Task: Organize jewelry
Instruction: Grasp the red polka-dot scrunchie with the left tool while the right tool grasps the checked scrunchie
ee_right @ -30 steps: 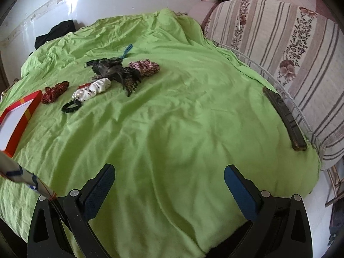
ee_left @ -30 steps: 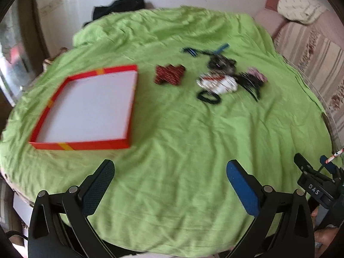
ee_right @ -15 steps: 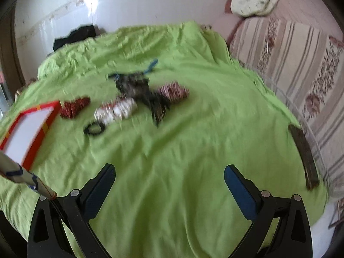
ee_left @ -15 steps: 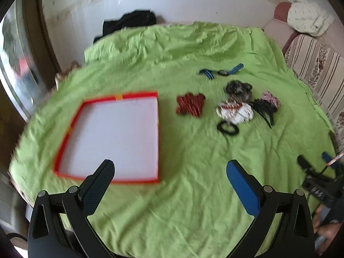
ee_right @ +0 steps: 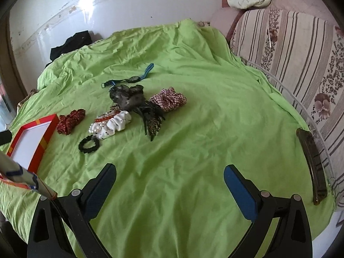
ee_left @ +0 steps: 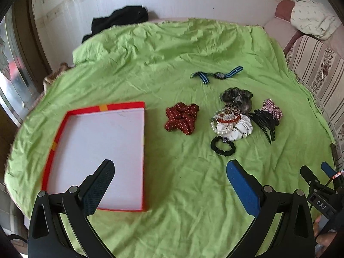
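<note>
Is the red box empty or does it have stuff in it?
Empty. The box shows only its bare white bottom; the scrunchies and beads lie on the green cloth.

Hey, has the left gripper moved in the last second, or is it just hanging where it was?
Yes. The left gripper has drawn back and tilted: the red box now sits lower, reaching behind its left finger, with more wall showing.

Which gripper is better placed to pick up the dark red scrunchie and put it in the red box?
Probably left. The left gripper is open, with the scrunchie nearly straight ahead and the box beside it. From the right gripper, both lie far off to the left.
</note>
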The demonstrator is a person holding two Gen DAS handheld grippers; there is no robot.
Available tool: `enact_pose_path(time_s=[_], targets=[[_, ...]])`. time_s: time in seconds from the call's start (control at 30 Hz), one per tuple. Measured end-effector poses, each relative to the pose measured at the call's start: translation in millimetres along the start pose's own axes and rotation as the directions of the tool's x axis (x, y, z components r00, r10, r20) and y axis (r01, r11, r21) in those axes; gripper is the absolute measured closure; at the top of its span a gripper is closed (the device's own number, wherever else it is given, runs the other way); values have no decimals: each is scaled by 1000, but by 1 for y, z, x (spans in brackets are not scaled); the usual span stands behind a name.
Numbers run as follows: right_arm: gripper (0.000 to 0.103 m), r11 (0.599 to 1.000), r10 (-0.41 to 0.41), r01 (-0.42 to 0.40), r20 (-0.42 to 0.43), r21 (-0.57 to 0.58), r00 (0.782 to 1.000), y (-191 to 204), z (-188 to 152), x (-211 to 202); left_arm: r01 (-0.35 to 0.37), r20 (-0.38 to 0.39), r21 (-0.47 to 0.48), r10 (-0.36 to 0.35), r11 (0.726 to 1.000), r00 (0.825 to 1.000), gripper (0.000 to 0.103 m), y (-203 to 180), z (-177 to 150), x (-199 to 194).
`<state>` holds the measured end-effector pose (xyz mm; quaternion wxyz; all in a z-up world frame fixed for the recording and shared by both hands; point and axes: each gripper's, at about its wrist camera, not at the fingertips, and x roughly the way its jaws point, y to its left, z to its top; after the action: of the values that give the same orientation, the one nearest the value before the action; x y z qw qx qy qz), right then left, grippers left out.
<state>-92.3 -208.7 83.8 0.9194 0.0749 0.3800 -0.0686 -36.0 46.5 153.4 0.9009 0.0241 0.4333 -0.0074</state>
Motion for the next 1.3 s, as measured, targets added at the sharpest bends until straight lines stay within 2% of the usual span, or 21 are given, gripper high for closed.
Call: enact_pose_path(time_s=[0.13,0.27,0.5,0.67,0.77,0.97,1.07,1.1,1.13,1.17,1.23,1.27,1.3], targets=[[4,1000,11,-11,-33,-5,999,-4,14,18,79,-46,-41,-80,996,996,1,4,11,26],[11,1000,16,-16,-48,-1,999,-8,34,36,141,-63,-97,-147,985,987,8,11,32,51],[13,988,93,-86,-47,130,995,-31,80,74,155,-94,-139,-169,978,981,10,17,73,109],[13,951,195,-162,-105,262,975,-48,106,121,196,-161,-203,-230,960,960,10,26,88,158],[13,928,247,-196,-129,318,960,-52,110,143,221,-194,-220,-265,950,945,10,25,90,181],[13,895,319,-231,-183,383,930,-51,109,181,234,-257,-182,-276,955,926,10,7,86,213],[13,894,322,-232,-190,382,928,-47,109,188,230,-275,-148,-263,962,925,12,-4,81,221],[16,896,322,-232,-193,380,927,-46,109,190,217,-282,-125,-244,968,928,22,-9,78,223],[26,897,321,-231,-194,377,927,-45,109,192,200,-288,-104,-222,974,932,42,-11,76,225],[34,898,325,-236,-199,371,925,-43,110,194,175,-294,-71,-189,982,937,53,-16,75,226],[80,893,352,-256,-218,370,910,-42,111,197,211,-287,-75,-223,975,931,80,-19,74,223],[82,882,376,-274,-223,384,899,-42,112,197,213,-284,-80,-227,974,932,84,-20,76,218],[83,876,382,-280,-211,392,900,-45,112,193,211,-277,-76,-224,975,934,86,-21,77,213]])
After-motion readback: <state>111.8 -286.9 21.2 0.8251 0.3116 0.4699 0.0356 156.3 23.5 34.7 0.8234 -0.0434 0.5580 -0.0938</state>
